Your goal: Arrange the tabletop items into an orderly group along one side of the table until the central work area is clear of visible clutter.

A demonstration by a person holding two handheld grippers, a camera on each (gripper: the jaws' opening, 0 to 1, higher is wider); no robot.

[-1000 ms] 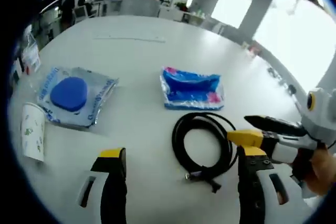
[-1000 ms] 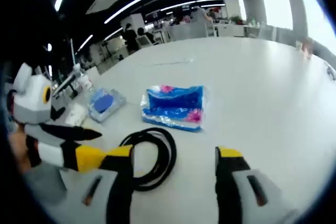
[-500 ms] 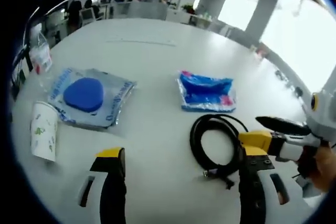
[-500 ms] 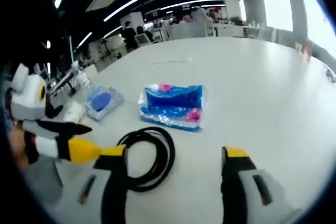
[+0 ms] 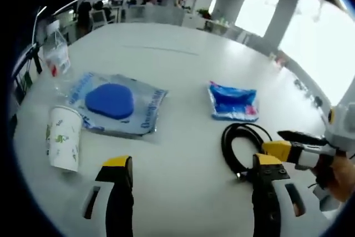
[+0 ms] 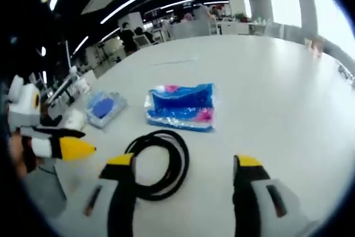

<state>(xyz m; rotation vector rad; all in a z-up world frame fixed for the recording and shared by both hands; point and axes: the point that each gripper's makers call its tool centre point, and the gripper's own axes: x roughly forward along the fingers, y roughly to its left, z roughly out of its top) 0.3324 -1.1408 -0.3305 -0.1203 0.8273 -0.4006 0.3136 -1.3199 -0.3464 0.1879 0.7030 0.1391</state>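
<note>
On the big white table (image 5: 166,43) there are five things to tidy. There is one coil of black cable (image 6: 158,165), one shiny blue and pink plastic packet (image 6: 181,106), one silver bag with a round blue pad in it (image 5: 116,104), one white paper cup with green marks (image 5: 62,144), and one clear plastic bottle (image 5: 56,59).

The cable lies just in front of the right tongs (image 6: 180,162). The blue and pink packet sits a little past it. The silver bag is off to the left, near the cup, and the bottle stands behind them by the table's edge.

The left tongs (image 5: 191,165) are wide apart and hold nothing. The right tongs are wide apart too, with nothing in them. Nothing blocks the way to the cable.

Far behind the table are desks and people.
</note>
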